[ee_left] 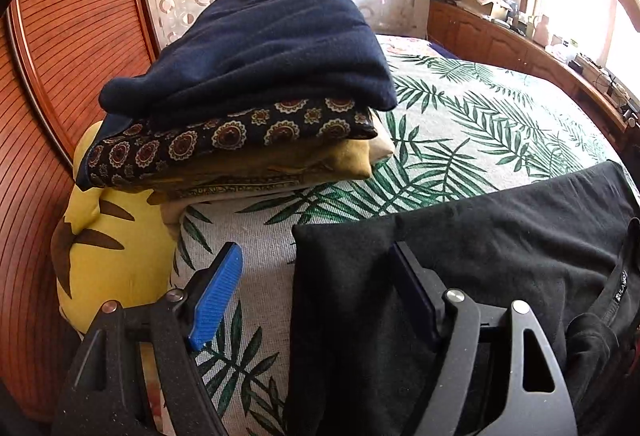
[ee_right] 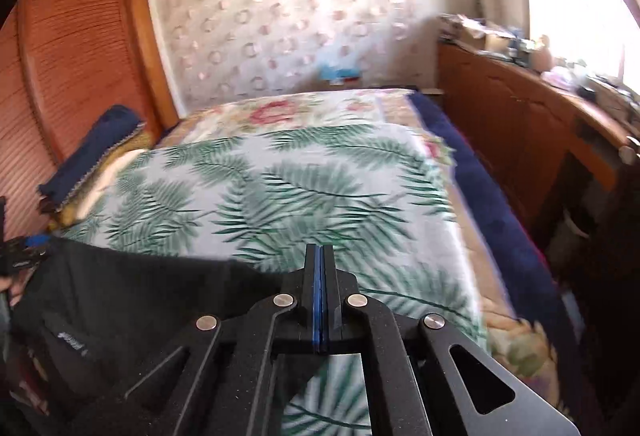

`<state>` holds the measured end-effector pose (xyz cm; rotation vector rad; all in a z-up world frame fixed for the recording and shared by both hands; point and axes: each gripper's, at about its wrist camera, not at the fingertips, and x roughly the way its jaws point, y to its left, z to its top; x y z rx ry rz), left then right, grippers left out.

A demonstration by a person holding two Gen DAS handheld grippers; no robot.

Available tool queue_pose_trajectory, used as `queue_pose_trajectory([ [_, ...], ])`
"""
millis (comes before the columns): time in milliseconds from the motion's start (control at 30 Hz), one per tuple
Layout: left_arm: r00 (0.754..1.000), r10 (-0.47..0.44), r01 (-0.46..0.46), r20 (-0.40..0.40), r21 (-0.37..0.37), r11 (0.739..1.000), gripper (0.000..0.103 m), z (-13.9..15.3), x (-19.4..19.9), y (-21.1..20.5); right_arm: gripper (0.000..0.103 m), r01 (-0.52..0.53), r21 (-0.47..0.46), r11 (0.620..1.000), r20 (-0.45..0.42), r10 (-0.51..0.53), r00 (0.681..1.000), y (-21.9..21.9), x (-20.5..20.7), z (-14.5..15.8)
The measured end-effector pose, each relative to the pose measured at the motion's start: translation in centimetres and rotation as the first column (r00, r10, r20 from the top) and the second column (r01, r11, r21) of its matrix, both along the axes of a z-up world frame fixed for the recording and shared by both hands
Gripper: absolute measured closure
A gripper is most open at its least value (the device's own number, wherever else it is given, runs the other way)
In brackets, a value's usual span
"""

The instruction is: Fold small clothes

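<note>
The bed (ee_right: 320, 175) fills most of both views; it is covered by a white blanket with green palm leaves (ee_left: 460, 123). A slatted wooden wardrobe (ee_left: 60, 95) stands along its left side, and a long wooden cabinet (ee_right: 520, 115) along its right side, under a bright window.

The black garment (ee_left: 500, 256) lies on the near part of the bed. Its long axis runs across the bed, from the left gripper toward the right one. Its collar with a small label (ee_left: 620, 286) is at the near right edge in the left wrist view.

On the left side of the bed is a pile of folded clothes (ee_left: 248, 107), with a navy blue piece on top. The pile rests partly on a yellow plush toy (ee_left: 108, 244).

The left gripper (ee_left: 316, 300) has its fingers spread wide; the right finger lies on the black garment, the blue-padded left finger (ee_left: 216, 304) is above the blanket. The right gripper (ee_right: 319, 300) has its fingers pressed together, beside the edge of the garment; I cannot tell if cloth is between them.
</note>
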<state>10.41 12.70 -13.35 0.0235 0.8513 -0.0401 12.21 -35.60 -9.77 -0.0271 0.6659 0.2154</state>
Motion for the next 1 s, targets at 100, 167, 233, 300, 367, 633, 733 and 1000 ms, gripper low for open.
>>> queue_pose_trajectory([
  [100,1.0,-0.001,0.0,-0.005,-0.017,1.0,0.026,-0.1,0.0,0.2,0.103,-0.007,0.013,1.0,-0.006,0.007,1.0,-0.7,-0.3,-0.2],
  [167,1.0,-0.001,0.001,-0.009,-0.031,1.0,0.026,-0.2,0.1,0.5,0.103,-0.015,-0.005,1.0,-0.003,0.015,1.0,-0.6,-0.5,-0.1],
  [233,1.0,-0.001,0.001,-0.012,-0.039,0.999,0.026,-0.1,0.2,0.6,0.103,-0.037,-0.005,0.999,0.0,0.037,0.999,-0.4,-0.8,0.1],
  [300,1.0,-0.001,0.001,-0.012,-0.041,0.999,0.026,-0.1,0.1,0.5,0.097,-0.044,-0.028,0.999,0.005,0.044,0.999,0.1,-1.0,0.3],
  [367,1.0,0.001,-0.001,-0.014,-0.04,0.999,0.026,-0.2,0.1,0.6,0.084,-0.055,-0.048,0.997,0.002,0.055,0.998,0.7,-0.9,0.0],
  [633,1.0,0.0,-0.001,-0.014,-0.04,0.999,0.026,-0.2,0.1,0.5,0.05,-0.109,-0.067,0.992,-0.091,0.103,0.991,1.6,0.6,-1.5],
  [733,1.0,0.0,-0.001,-0.016,-0.045,0.999,0.026,-0.2,0.2,0.6,0.05,-0.137,-0.061,0.989,-0.137,0.128,0.982,2.0,1.5,-2.3],
  [1000,0.999,-0.039,0.038,-0.016,-0.072,0.997,0.042,-0.1,0.1,0.6,0.05,-0.172,-0.085,0.981,-0.193,0.153,0.969,2.5,2.6,-3.3],
])
